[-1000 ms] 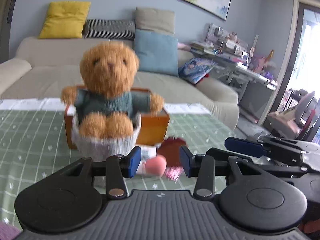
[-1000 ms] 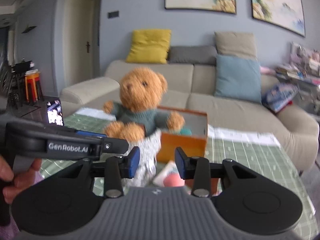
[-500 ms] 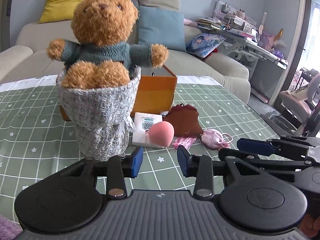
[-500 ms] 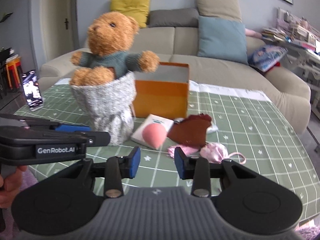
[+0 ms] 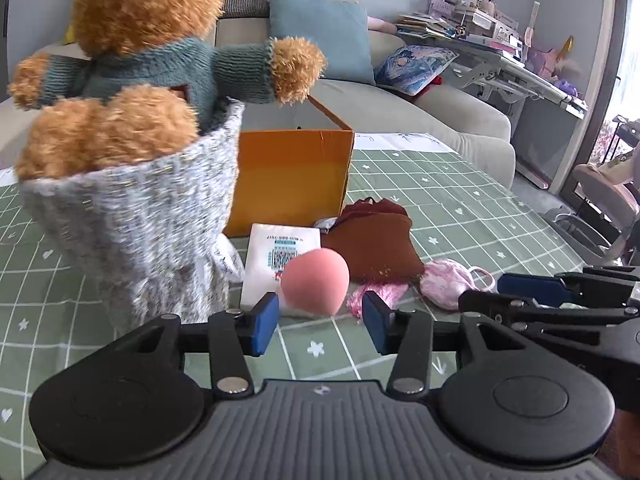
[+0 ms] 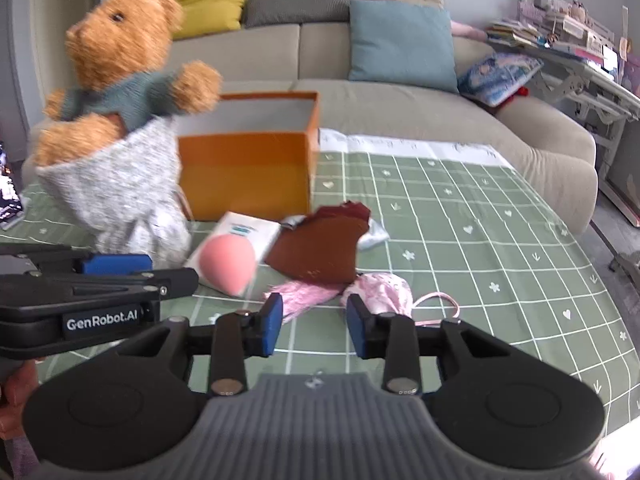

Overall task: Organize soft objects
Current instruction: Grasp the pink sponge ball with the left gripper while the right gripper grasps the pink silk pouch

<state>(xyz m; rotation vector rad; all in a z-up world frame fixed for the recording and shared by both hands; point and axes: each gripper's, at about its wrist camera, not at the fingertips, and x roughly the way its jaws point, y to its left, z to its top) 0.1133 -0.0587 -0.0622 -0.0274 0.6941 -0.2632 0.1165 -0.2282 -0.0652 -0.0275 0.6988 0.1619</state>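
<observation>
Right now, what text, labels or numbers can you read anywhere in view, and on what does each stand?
"GenRobot.AI": white lettering on the side of the left tool, seen from the right wrist view.
White packet in front of the orange box: a QR code and a row of upside-down digits, too small to read reliably.
Books on the desk: too blurred to read.

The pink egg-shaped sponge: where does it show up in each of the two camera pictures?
Left wrist: pink sponge at lower centre, just beyond the open left gripper.
Right wrist: left of centre, beside the grey knitted pouch.
Shared landmark: the orange box behind it.
</observation>
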